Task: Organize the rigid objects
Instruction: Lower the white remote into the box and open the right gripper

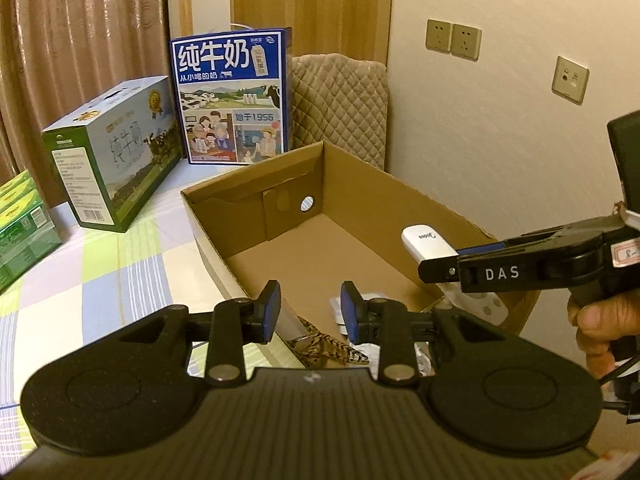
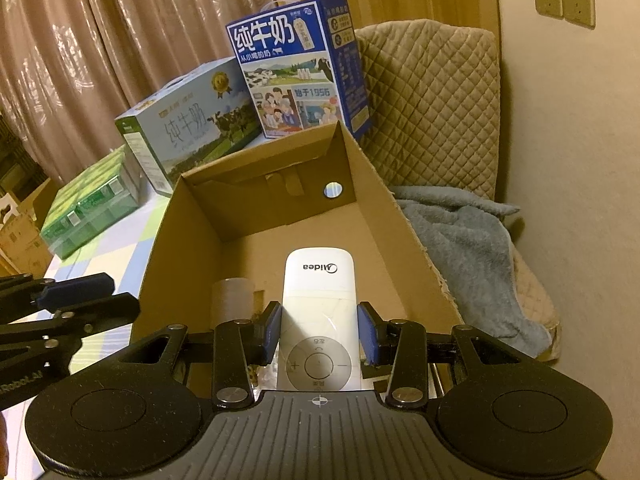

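Note:
My right gripper (image 2: pixel 319 334) is shut on a white Midea remote (image 2: pixel 318 312) and holds it above the near end of an open cardboard box (image 2: pixel 192 216). In the left wrist view the same remote (image 1: pixel 430 244) sticks out of the right gripper (image 1: pixel 440 266) over the box (image 1: pixel 208 232). My left gripper (image 1: pixel 309 312) is open and empty at the box's near left corner. Below it lie a clear tube (image 1: pixel 289 322), a feather-patterned item (image 1: pixel 324 346) and a blister pack (image 1: pixel 335 310). A translucent roll (image 2: pixel 232 300) stands inside the box.
A blue milk carton (image 1: pixel 232 96), a green-and-white milk carton (image 1: pixel 116 152) and a green pack (image 1: pixel 20 232) stand on the checked cloth behind and left of the box. A quilted chair (image 2: pixel 432 108) with a blue towel (image 2: pixel 468 252) is right of the box, by the wall.

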Demonstrator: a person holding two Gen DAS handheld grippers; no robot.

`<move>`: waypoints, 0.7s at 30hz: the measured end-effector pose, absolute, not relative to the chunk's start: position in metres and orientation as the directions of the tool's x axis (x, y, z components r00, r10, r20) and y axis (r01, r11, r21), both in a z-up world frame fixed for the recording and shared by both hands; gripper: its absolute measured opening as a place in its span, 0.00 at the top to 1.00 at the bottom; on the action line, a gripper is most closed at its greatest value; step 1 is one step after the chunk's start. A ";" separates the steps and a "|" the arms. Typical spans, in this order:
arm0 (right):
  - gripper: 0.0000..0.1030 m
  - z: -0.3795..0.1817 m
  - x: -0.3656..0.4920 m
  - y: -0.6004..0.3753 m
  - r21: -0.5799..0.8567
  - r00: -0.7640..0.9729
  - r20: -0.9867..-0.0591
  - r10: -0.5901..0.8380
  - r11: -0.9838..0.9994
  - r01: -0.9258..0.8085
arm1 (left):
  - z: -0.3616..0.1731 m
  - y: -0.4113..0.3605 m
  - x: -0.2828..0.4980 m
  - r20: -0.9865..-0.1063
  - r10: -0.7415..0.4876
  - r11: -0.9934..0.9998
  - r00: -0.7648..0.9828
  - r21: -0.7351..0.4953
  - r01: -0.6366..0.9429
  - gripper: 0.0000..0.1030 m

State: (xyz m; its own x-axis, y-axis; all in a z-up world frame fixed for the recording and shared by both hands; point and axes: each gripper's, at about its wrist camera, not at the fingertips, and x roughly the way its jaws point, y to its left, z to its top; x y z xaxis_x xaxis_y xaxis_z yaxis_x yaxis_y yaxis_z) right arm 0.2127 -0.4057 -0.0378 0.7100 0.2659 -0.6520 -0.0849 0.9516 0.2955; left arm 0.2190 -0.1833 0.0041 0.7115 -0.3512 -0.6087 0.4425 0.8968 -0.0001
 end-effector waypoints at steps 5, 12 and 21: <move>0.61 -0.040 0.218 -0.406 0.280 0.720 -0.643 0.262 0.955 -0.097 | 0.005 -0.180 0.217 -0.601 -0.343 0.904 0.722 -0.002 0.428 0.67; 0.47 -0.030 0.209 -0.417 0.289 0.745 -0.620 0.246 0.954 -0.074 | 0.008 -0.169 0.211 -0.593 -0.322 0.925 0.738 -0.031 0.379 0.52; 0.45 -0.011 0.179 -0.418 0.302 0.757 -0.606 0.245 0.951 -0.067 | 0.014 -0.153 0.186 -0.587 -0.304 0.947 0.750 -0.099 0.307 0.26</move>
State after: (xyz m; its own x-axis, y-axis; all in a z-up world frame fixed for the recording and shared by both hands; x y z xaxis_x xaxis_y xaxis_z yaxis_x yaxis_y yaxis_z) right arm 0.1791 -0.4175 -0.0112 0.7571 0.2451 -0.6055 -0.0666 0.9511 0.3017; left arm 0.1859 -0.1533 0.0136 0.7503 -0.3045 -0.5868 0.3069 0.9466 -0.0988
